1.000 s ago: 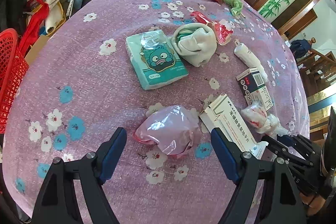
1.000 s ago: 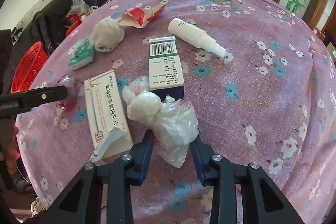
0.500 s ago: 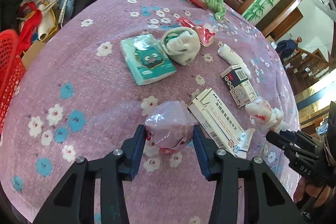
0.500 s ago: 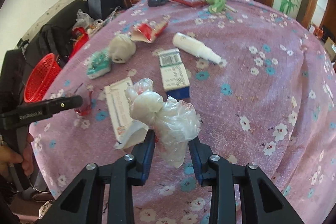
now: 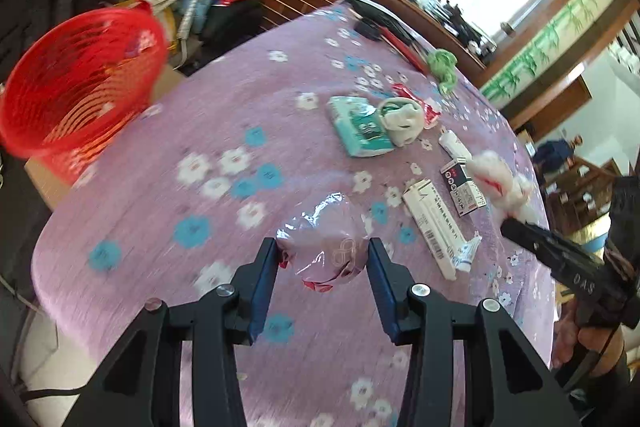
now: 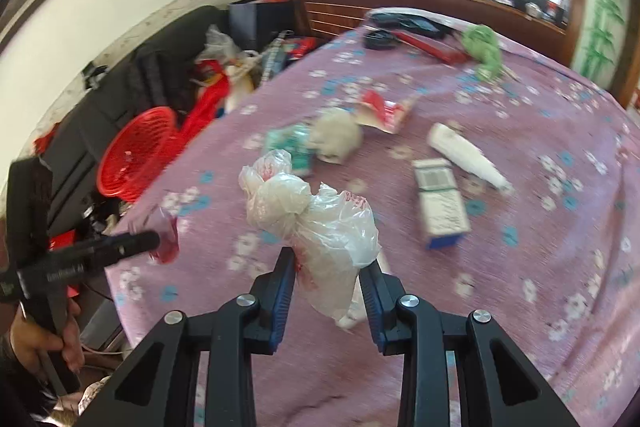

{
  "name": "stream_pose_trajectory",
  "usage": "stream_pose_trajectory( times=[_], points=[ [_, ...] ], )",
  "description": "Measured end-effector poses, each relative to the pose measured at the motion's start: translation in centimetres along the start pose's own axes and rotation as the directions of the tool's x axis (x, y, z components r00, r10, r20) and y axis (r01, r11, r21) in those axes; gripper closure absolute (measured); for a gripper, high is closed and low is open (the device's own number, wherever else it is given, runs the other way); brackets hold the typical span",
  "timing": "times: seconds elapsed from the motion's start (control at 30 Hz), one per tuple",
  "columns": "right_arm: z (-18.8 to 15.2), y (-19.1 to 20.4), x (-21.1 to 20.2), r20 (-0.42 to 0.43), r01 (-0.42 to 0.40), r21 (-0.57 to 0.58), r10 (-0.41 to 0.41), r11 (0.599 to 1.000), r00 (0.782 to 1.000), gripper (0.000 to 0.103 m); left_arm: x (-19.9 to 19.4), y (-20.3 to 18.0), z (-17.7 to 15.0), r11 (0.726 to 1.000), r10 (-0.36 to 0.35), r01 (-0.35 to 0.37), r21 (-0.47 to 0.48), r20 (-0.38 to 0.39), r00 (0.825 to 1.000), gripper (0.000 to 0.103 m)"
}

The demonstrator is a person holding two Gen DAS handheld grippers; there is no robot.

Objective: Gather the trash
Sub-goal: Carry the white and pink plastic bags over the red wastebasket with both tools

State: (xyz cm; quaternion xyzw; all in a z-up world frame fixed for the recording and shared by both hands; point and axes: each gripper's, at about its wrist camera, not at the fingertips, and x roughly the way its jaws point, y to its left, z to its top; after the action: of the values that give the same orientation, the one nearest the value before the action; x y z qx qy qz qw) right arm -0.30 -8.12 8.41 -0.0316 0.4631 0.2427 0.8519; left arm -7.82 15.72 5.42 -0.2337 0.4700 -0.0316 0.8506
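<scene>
Both grippers had lifted their loads: left gripper clamped the crumpled pink plastic bag, right gripper the white plastic bag; the red mesh basket awaited, other litter remaining.

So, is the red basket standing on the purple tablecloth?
No. In the left wrist view the red basket is beside the bed, past the edge of the purple tablecloth, not on it.

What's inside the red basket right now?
The red basket looks empty: only its ribbed mesh wall shows, blurred. Its bottom is out of sight, so small scraps there cannot be ruled out.
</scene>
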Motion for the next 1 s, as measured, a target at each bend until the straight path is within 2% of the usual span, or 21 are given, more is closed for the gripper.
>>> stream_pose_trajectory(
  times=[0.17, 0.33, 0.7, 1.0],
  points=[
    [1.0, 2.5, 0.9, 0.000, -0.070, -0.033, 0.070, 0.997, 0.998, 0.068, -1.8, 0.9, -1.6, 1.000, 0.029, -0.029, -0.010, 0.019, 0.999, 0.057],
    [1.7, 4.7, 2.3, -0.031, -0.094, -0.089, 0.092, 0.992, 0.995, 0.068, -4.0, 1.0, -1.9, 0.999, 0.037, -0.037, -0.005, 0.072, 0.997, 0.057],
    [4.2, 8.2, 3.0, -0.028, -0.125, -0.154, 0.122, 0.980, 0.992, 0.068, -7.2, 2.9, 0.2, 0.999, 0.051, -0.050, -0.011, 0.162, 0.986, 0.057],
    [5.8, 9.9, 3.6, -0.024, -0.135, -0.168, 0.133, 0.976, 0.991, 0.068, -8.2, 4.6, 1.9, 0.998, 0.055, -0.052, -0.024, 0.189, 0.980, 0.057]
  ],
)
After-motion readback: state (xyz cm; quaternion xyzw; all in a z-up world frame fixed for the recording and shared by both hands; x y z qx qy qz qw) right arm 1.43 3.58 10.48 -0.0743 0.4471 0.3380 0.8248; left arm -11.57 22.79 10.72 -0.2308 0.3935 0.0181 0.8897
